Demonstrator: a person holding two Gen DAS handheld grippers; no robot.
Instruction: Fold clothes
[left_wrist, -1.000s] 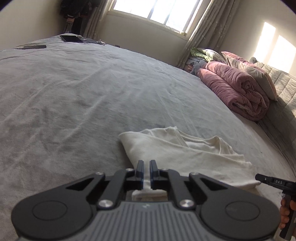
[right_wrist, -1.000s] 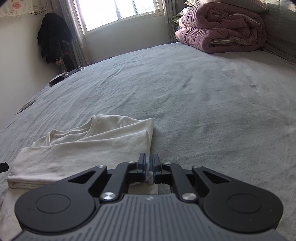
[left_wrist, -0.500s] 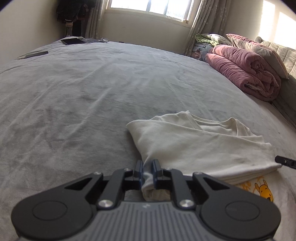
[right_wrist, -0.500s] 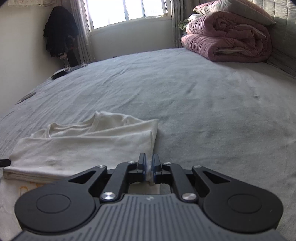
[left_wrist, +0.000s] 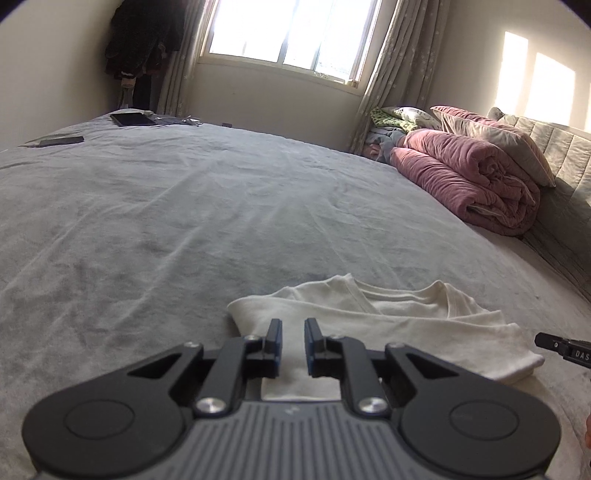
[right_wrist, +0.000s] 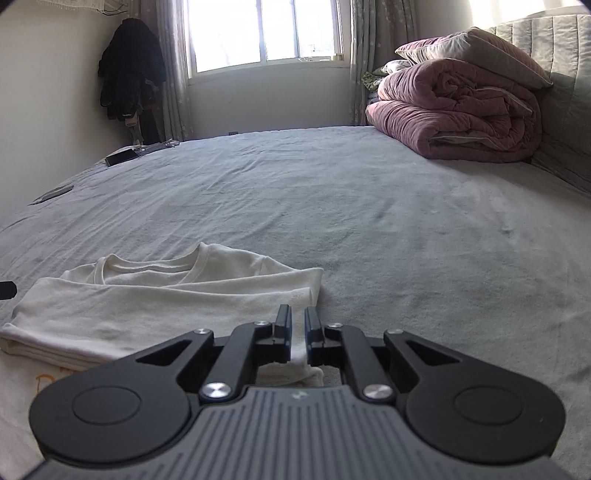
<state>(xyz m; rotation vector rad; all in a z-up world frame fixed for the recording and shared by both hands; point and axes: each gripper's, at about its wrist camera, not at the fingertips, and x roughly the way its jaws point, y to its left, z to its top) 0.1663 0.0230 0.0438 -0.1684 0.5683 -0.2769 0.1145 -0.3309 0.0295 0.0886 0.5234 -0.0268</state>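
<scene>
A cream T-shirt lies folded on the grey bedspread, neckline on the far side. My left gripper is at the shirt's near left corner, jaws narrowly apart with white cloth filling the gap between them. In the right wrist view my right gripper is shut on the near right corner of the T-shirt. A lower layer with orange print shows at the bottom left. The right gripper's tip pokes in at the right edge, and the left gripper's tip at the left edge.
A rolled pink quilt with a pillow on top lies against the padded headboard on the right. A dark tablet and a flat device lie at the bed's far edge. Dark clothes hang in the corner by the window.
Both wrist views have rolled back to level. The left jaws stand slightly wider than a second ago, with a thicker fold of cloth between them. The shirt has hardly shifted.
</scene>
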